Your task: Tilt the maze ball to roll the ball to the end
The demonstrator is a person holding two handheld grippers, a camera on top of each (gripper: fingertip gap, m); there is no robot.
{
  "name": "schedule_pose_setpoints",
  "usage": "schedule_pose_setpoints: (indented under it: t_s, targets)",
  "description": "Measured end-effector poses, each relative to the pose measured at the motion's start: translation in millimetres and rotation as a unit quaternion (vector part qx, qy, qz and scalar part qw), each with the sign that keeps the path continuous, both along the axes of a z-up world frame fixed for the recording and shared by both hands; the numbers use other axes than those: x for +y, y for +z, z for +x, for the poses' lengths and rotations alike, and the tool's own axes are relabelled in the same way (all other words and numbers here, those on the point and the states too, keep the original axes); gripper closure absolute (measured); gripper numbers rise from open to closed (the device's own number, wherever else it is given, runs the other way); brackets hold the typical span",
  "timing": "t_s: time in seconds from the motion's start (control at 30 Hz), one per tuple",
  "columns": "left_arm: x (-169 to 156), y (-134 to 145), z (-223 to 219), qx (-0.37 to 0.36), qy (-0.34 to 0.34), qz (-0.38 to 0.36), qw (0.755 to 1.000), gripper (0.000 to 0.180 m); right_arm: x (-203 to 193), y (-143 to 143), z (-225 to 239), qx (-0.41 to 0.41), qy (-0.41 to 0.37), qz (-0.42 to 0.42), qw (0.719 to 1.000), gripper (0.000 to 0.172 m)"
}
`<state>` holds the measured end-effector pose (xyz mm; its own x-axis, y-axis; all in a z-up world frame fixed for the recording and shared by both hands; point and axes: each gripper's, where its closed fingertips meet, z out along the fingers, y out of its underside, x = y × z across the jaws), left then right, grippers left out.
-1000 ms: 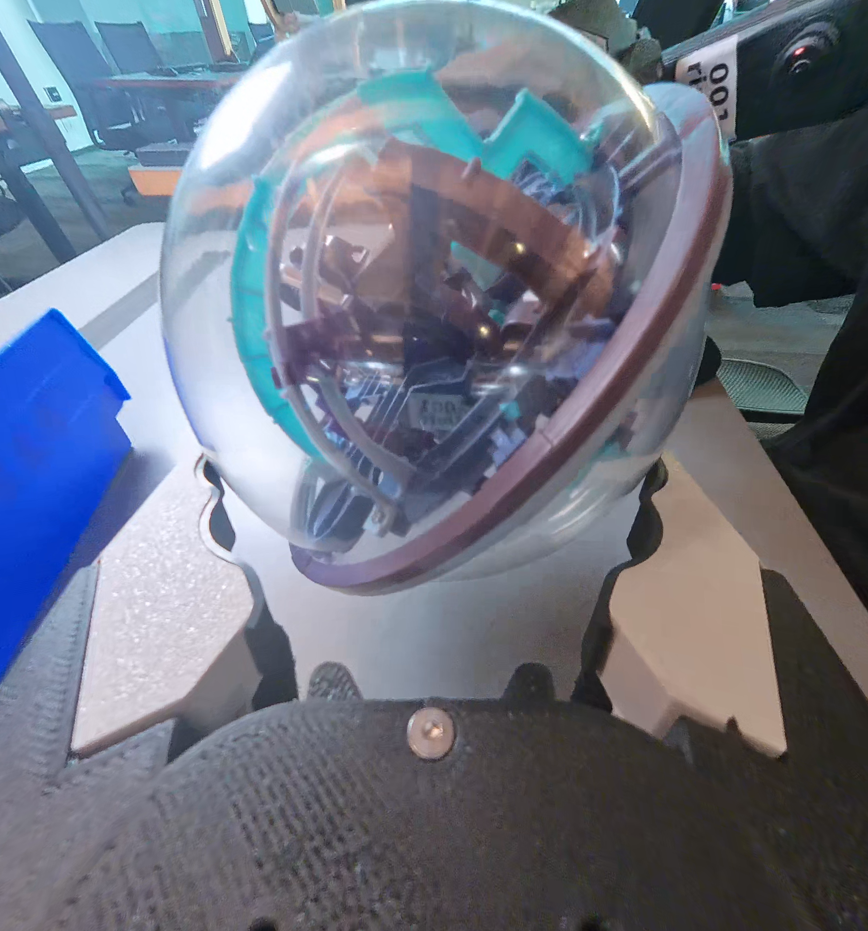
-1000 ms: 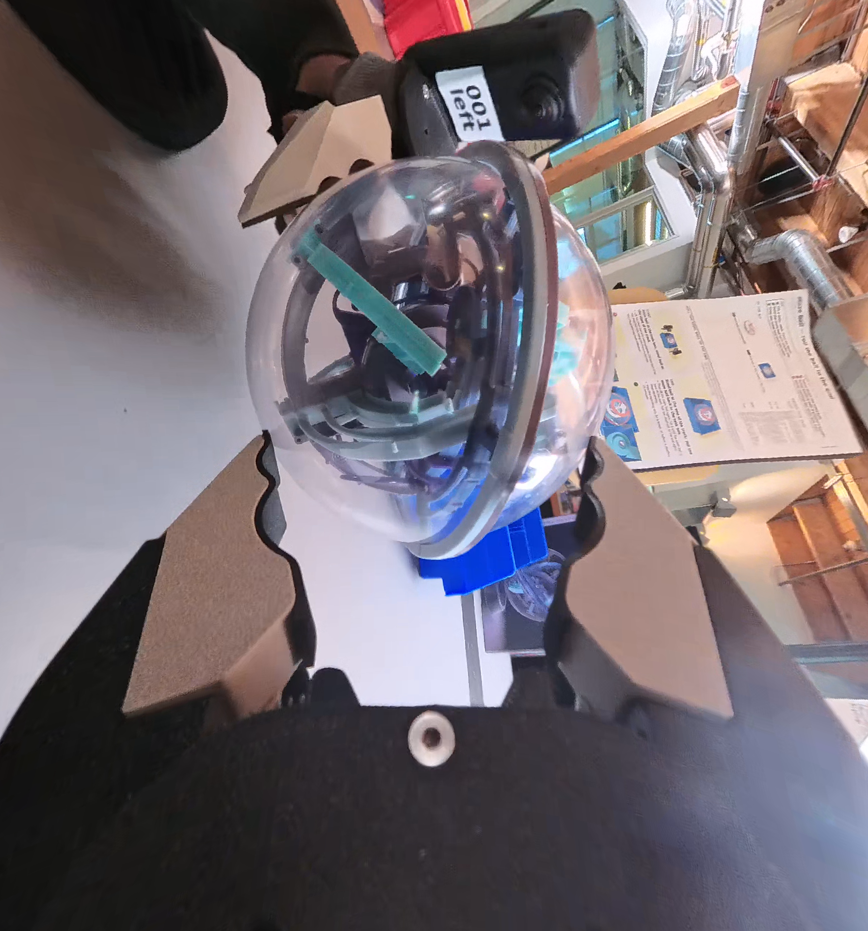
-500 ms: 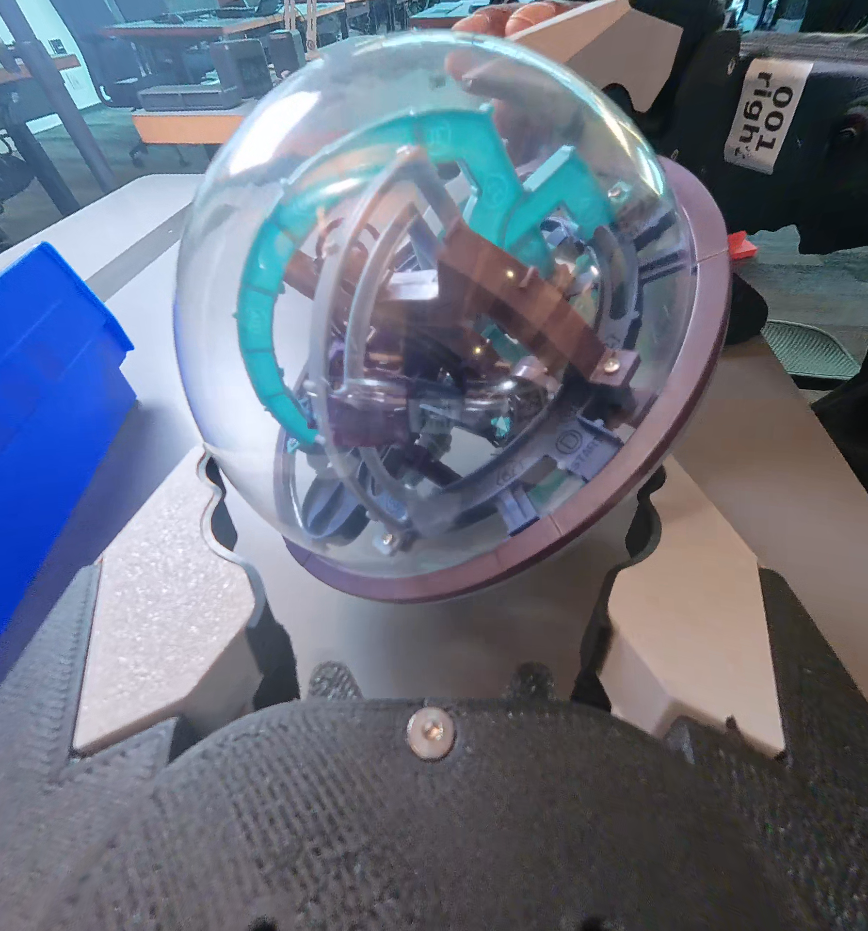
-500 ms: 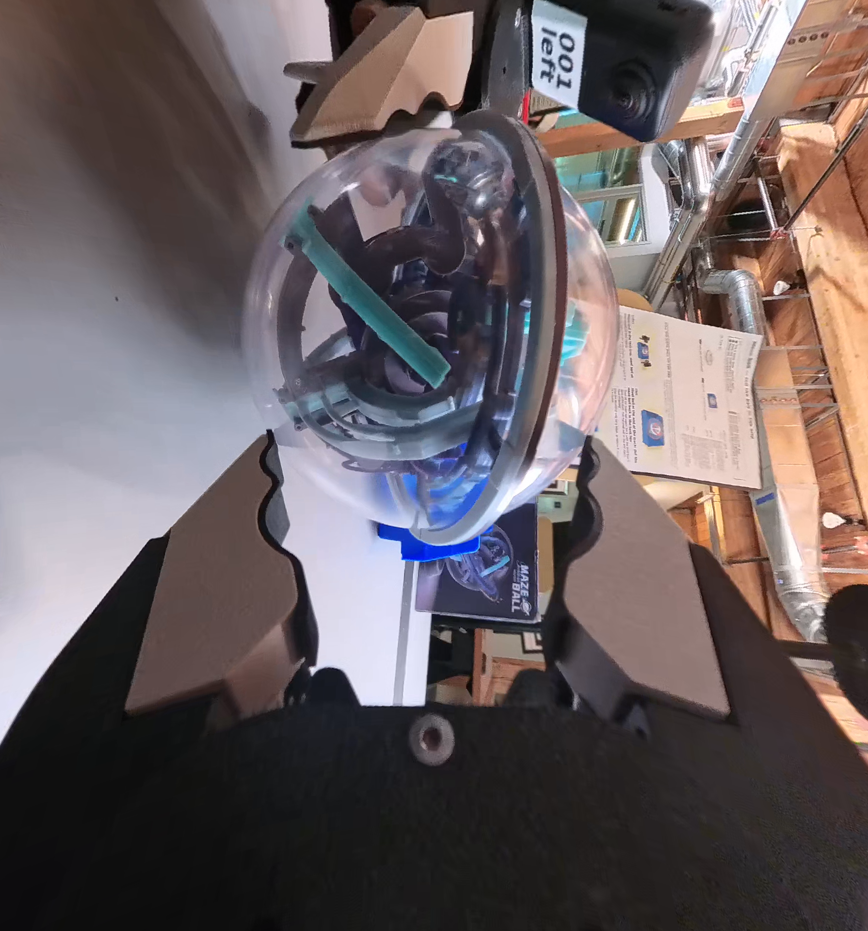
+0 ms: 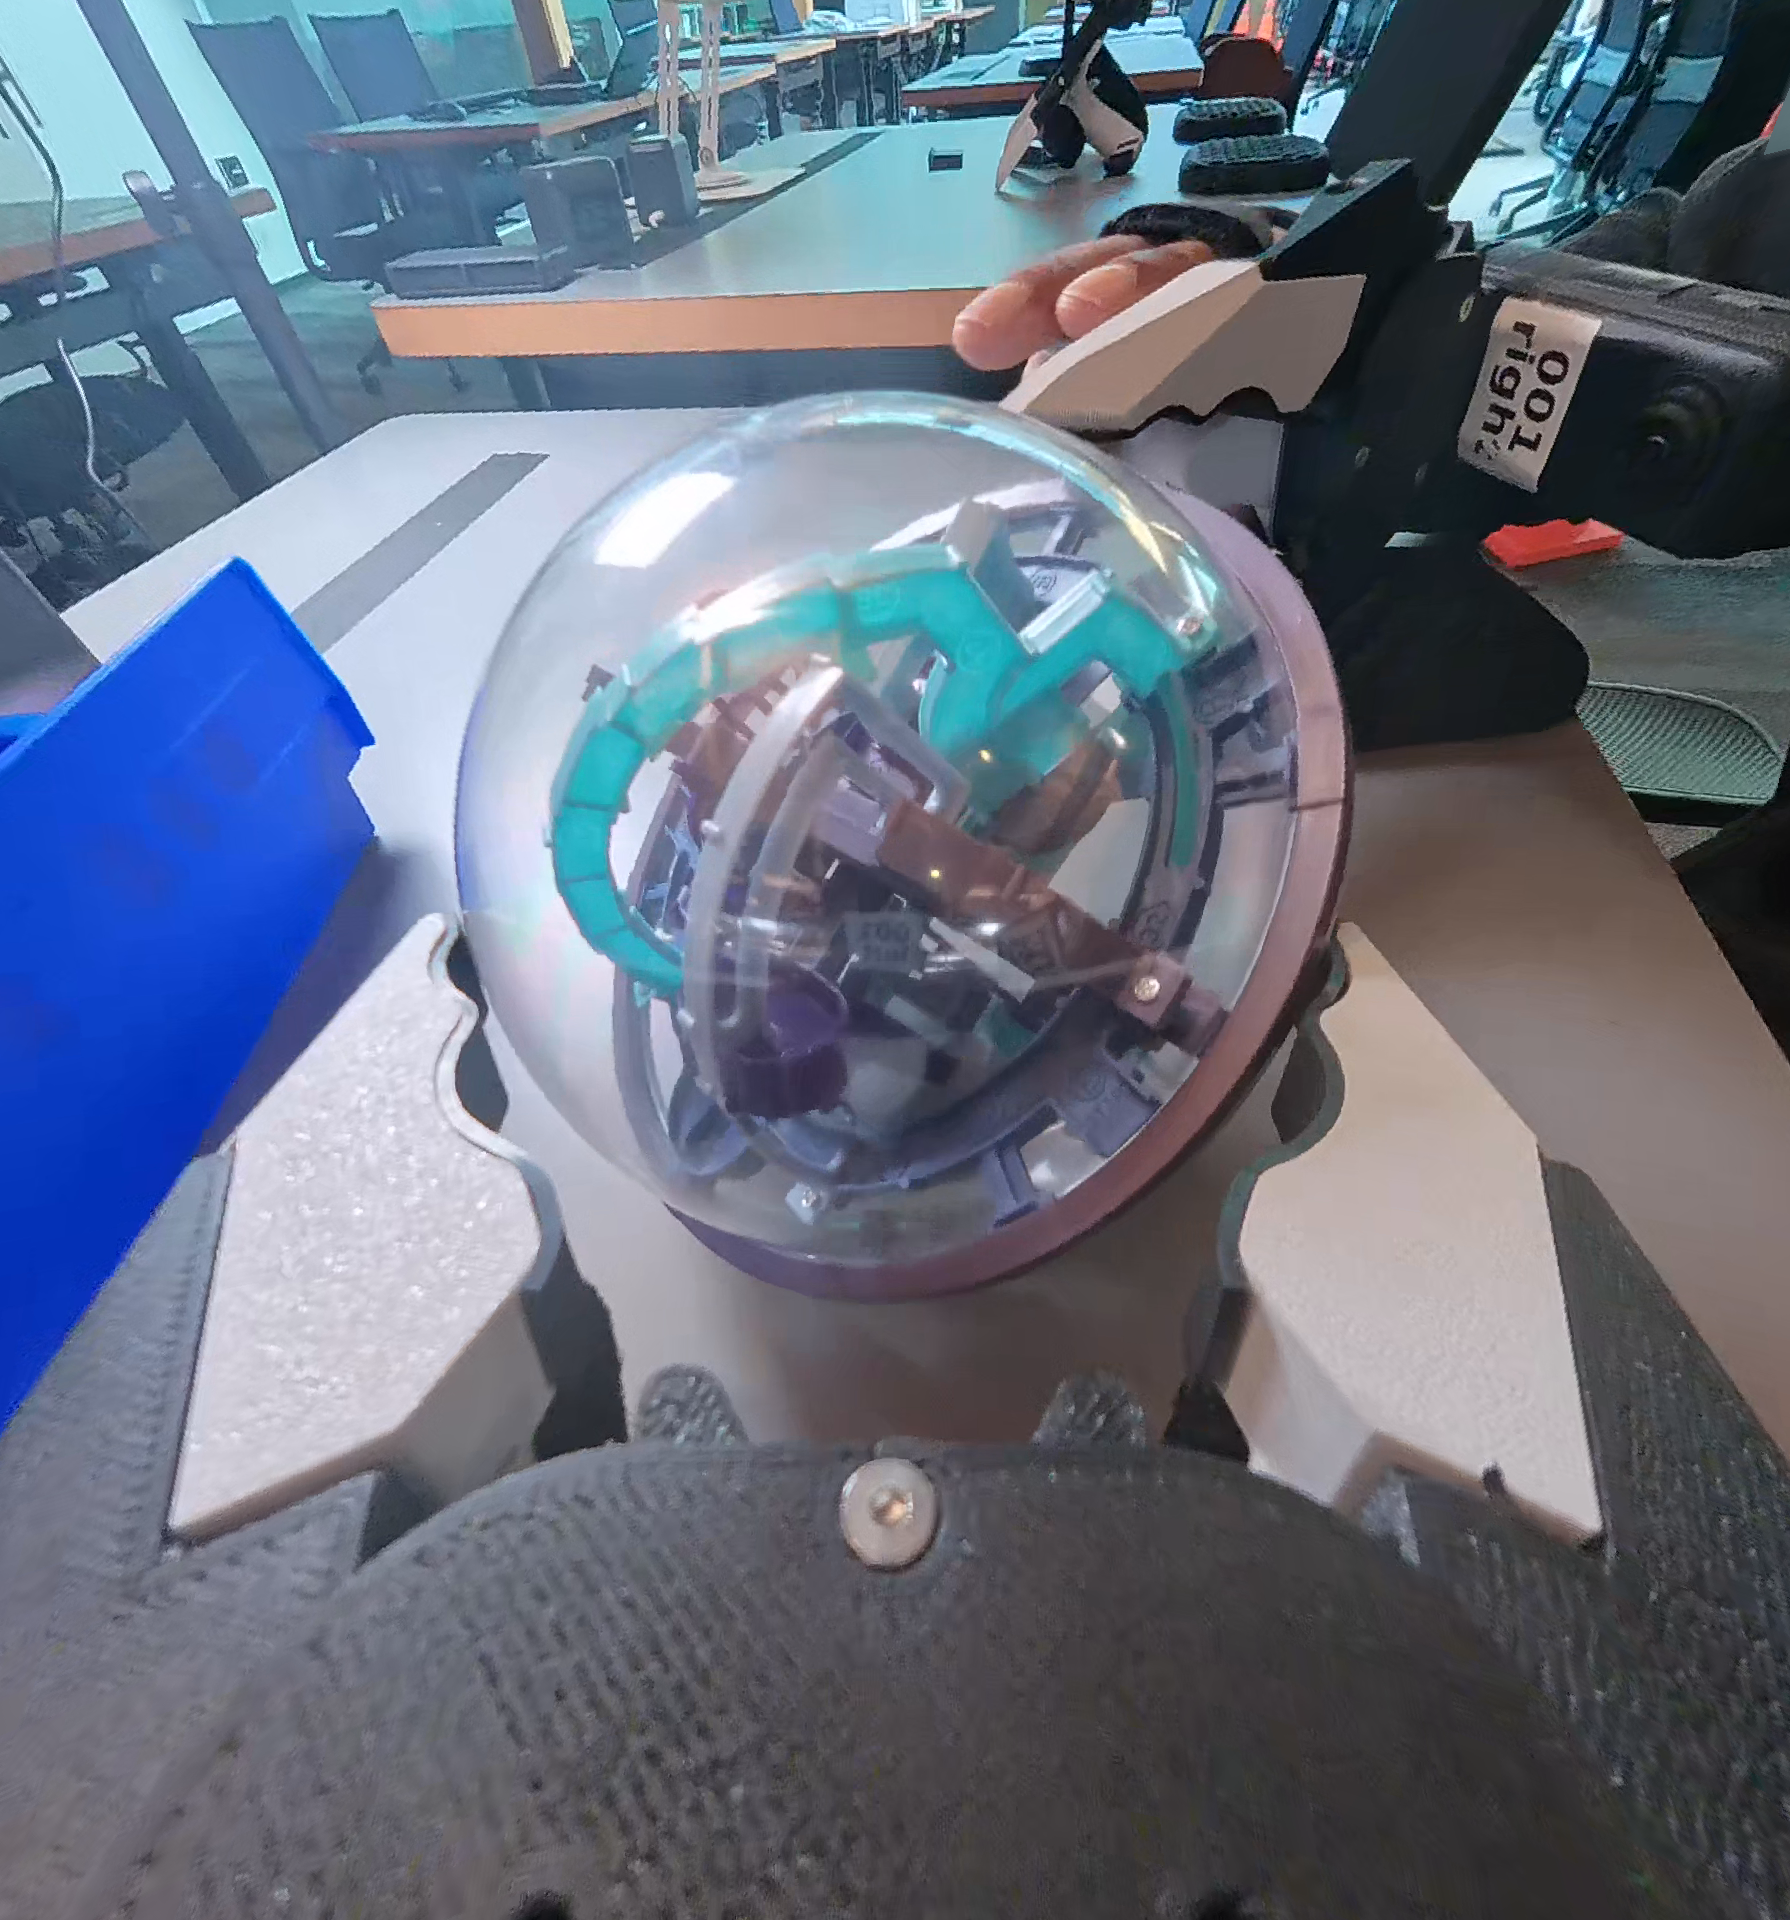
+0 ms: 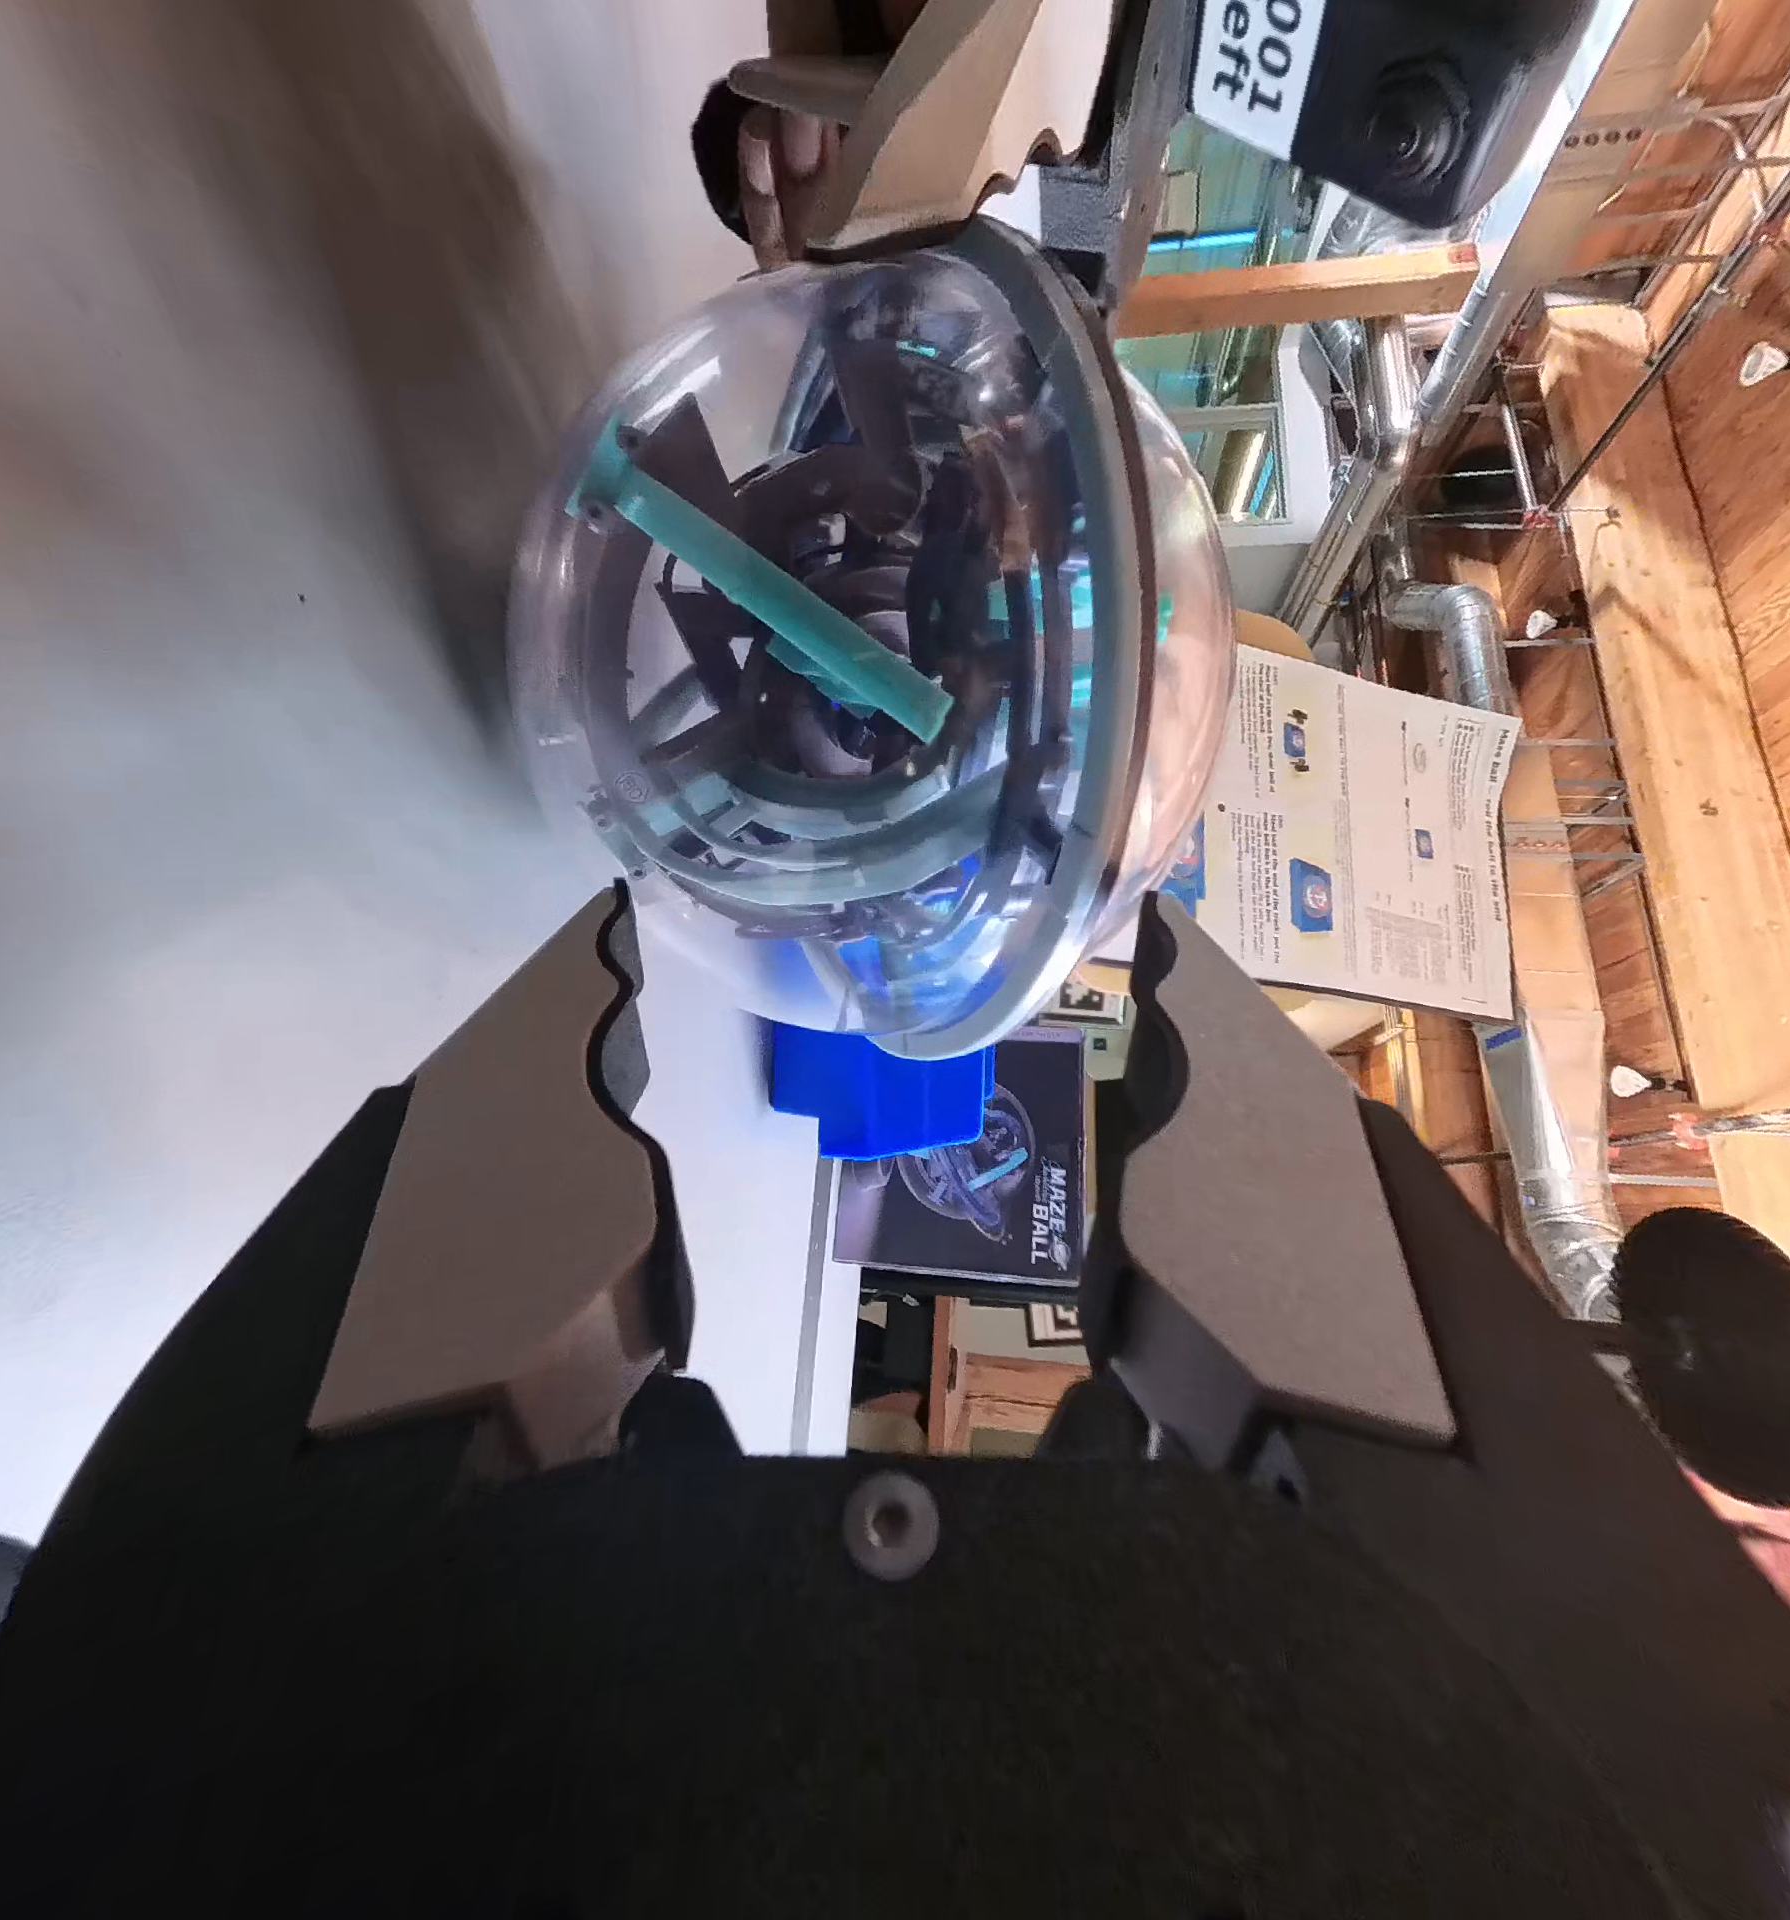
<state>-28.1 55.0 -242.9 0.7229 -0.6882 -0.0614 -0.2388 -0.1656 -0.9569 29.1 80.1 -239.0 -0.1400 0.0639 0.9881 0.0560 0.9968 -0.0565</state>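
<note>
1. The maze ball [image 5: 901,842], a clear sphere with teal and brown tracks, fills the centre of the left wrist view, held between both grippers over the grey surface [image 5: 1556,883]
2. The left gripper [image 5: 896,997] has its fingers [image 5: 371,1195] spread wide and clamped on the ball's sides
3. The right gripper [image 6: 886,966] shows its fingers [image 6: 517,1143] at the ball's lower edge; whether they press on it cannot be told
4. A blue bin [image 5: 112,894] sits at the left edge
</note>
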Motion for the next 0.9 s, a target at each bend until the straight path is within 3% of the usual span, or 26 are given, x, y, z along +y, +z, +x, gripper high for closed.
schedule_pose_setpoints:
  t_s: [0.23,0.4,0.6,0.73,0.9]
  targets:
    - [-7.4,19.0,-5.2,-0.025,0.007,0.022,0.999,0.029,-14.0,3.0,-1.8,0.003,0.022,-0.015,1.0,0.09]
    - [-14.4,14.9,-5.6,-0.033,-0.002,0.022,0.999,0.029,-30.3,5.3,-4.0,0.004,0.044,-0.047,0.998,0.09]
    - [-19.0,13.4,-10.1,-0.042,-0.011,0.032,0.999,0.03,-31.3,8.6,-4.3,-0.007,0.062,-0.154,0.986,0.089]
    - [-20.1,12.1,-16.2,-0.06,-0.013,0.026,0.998,0.03,-12.3,-1.1,-10.2,-0.069,0.046,-0.303,0.949,0.065]
    - [-16.9,6.8,-26.6,-0.093,-0.004,0.002,0.996,0.031,1.7,-3.0,-22.8,-0.11,0.056,-0.439,0.89,0.057]
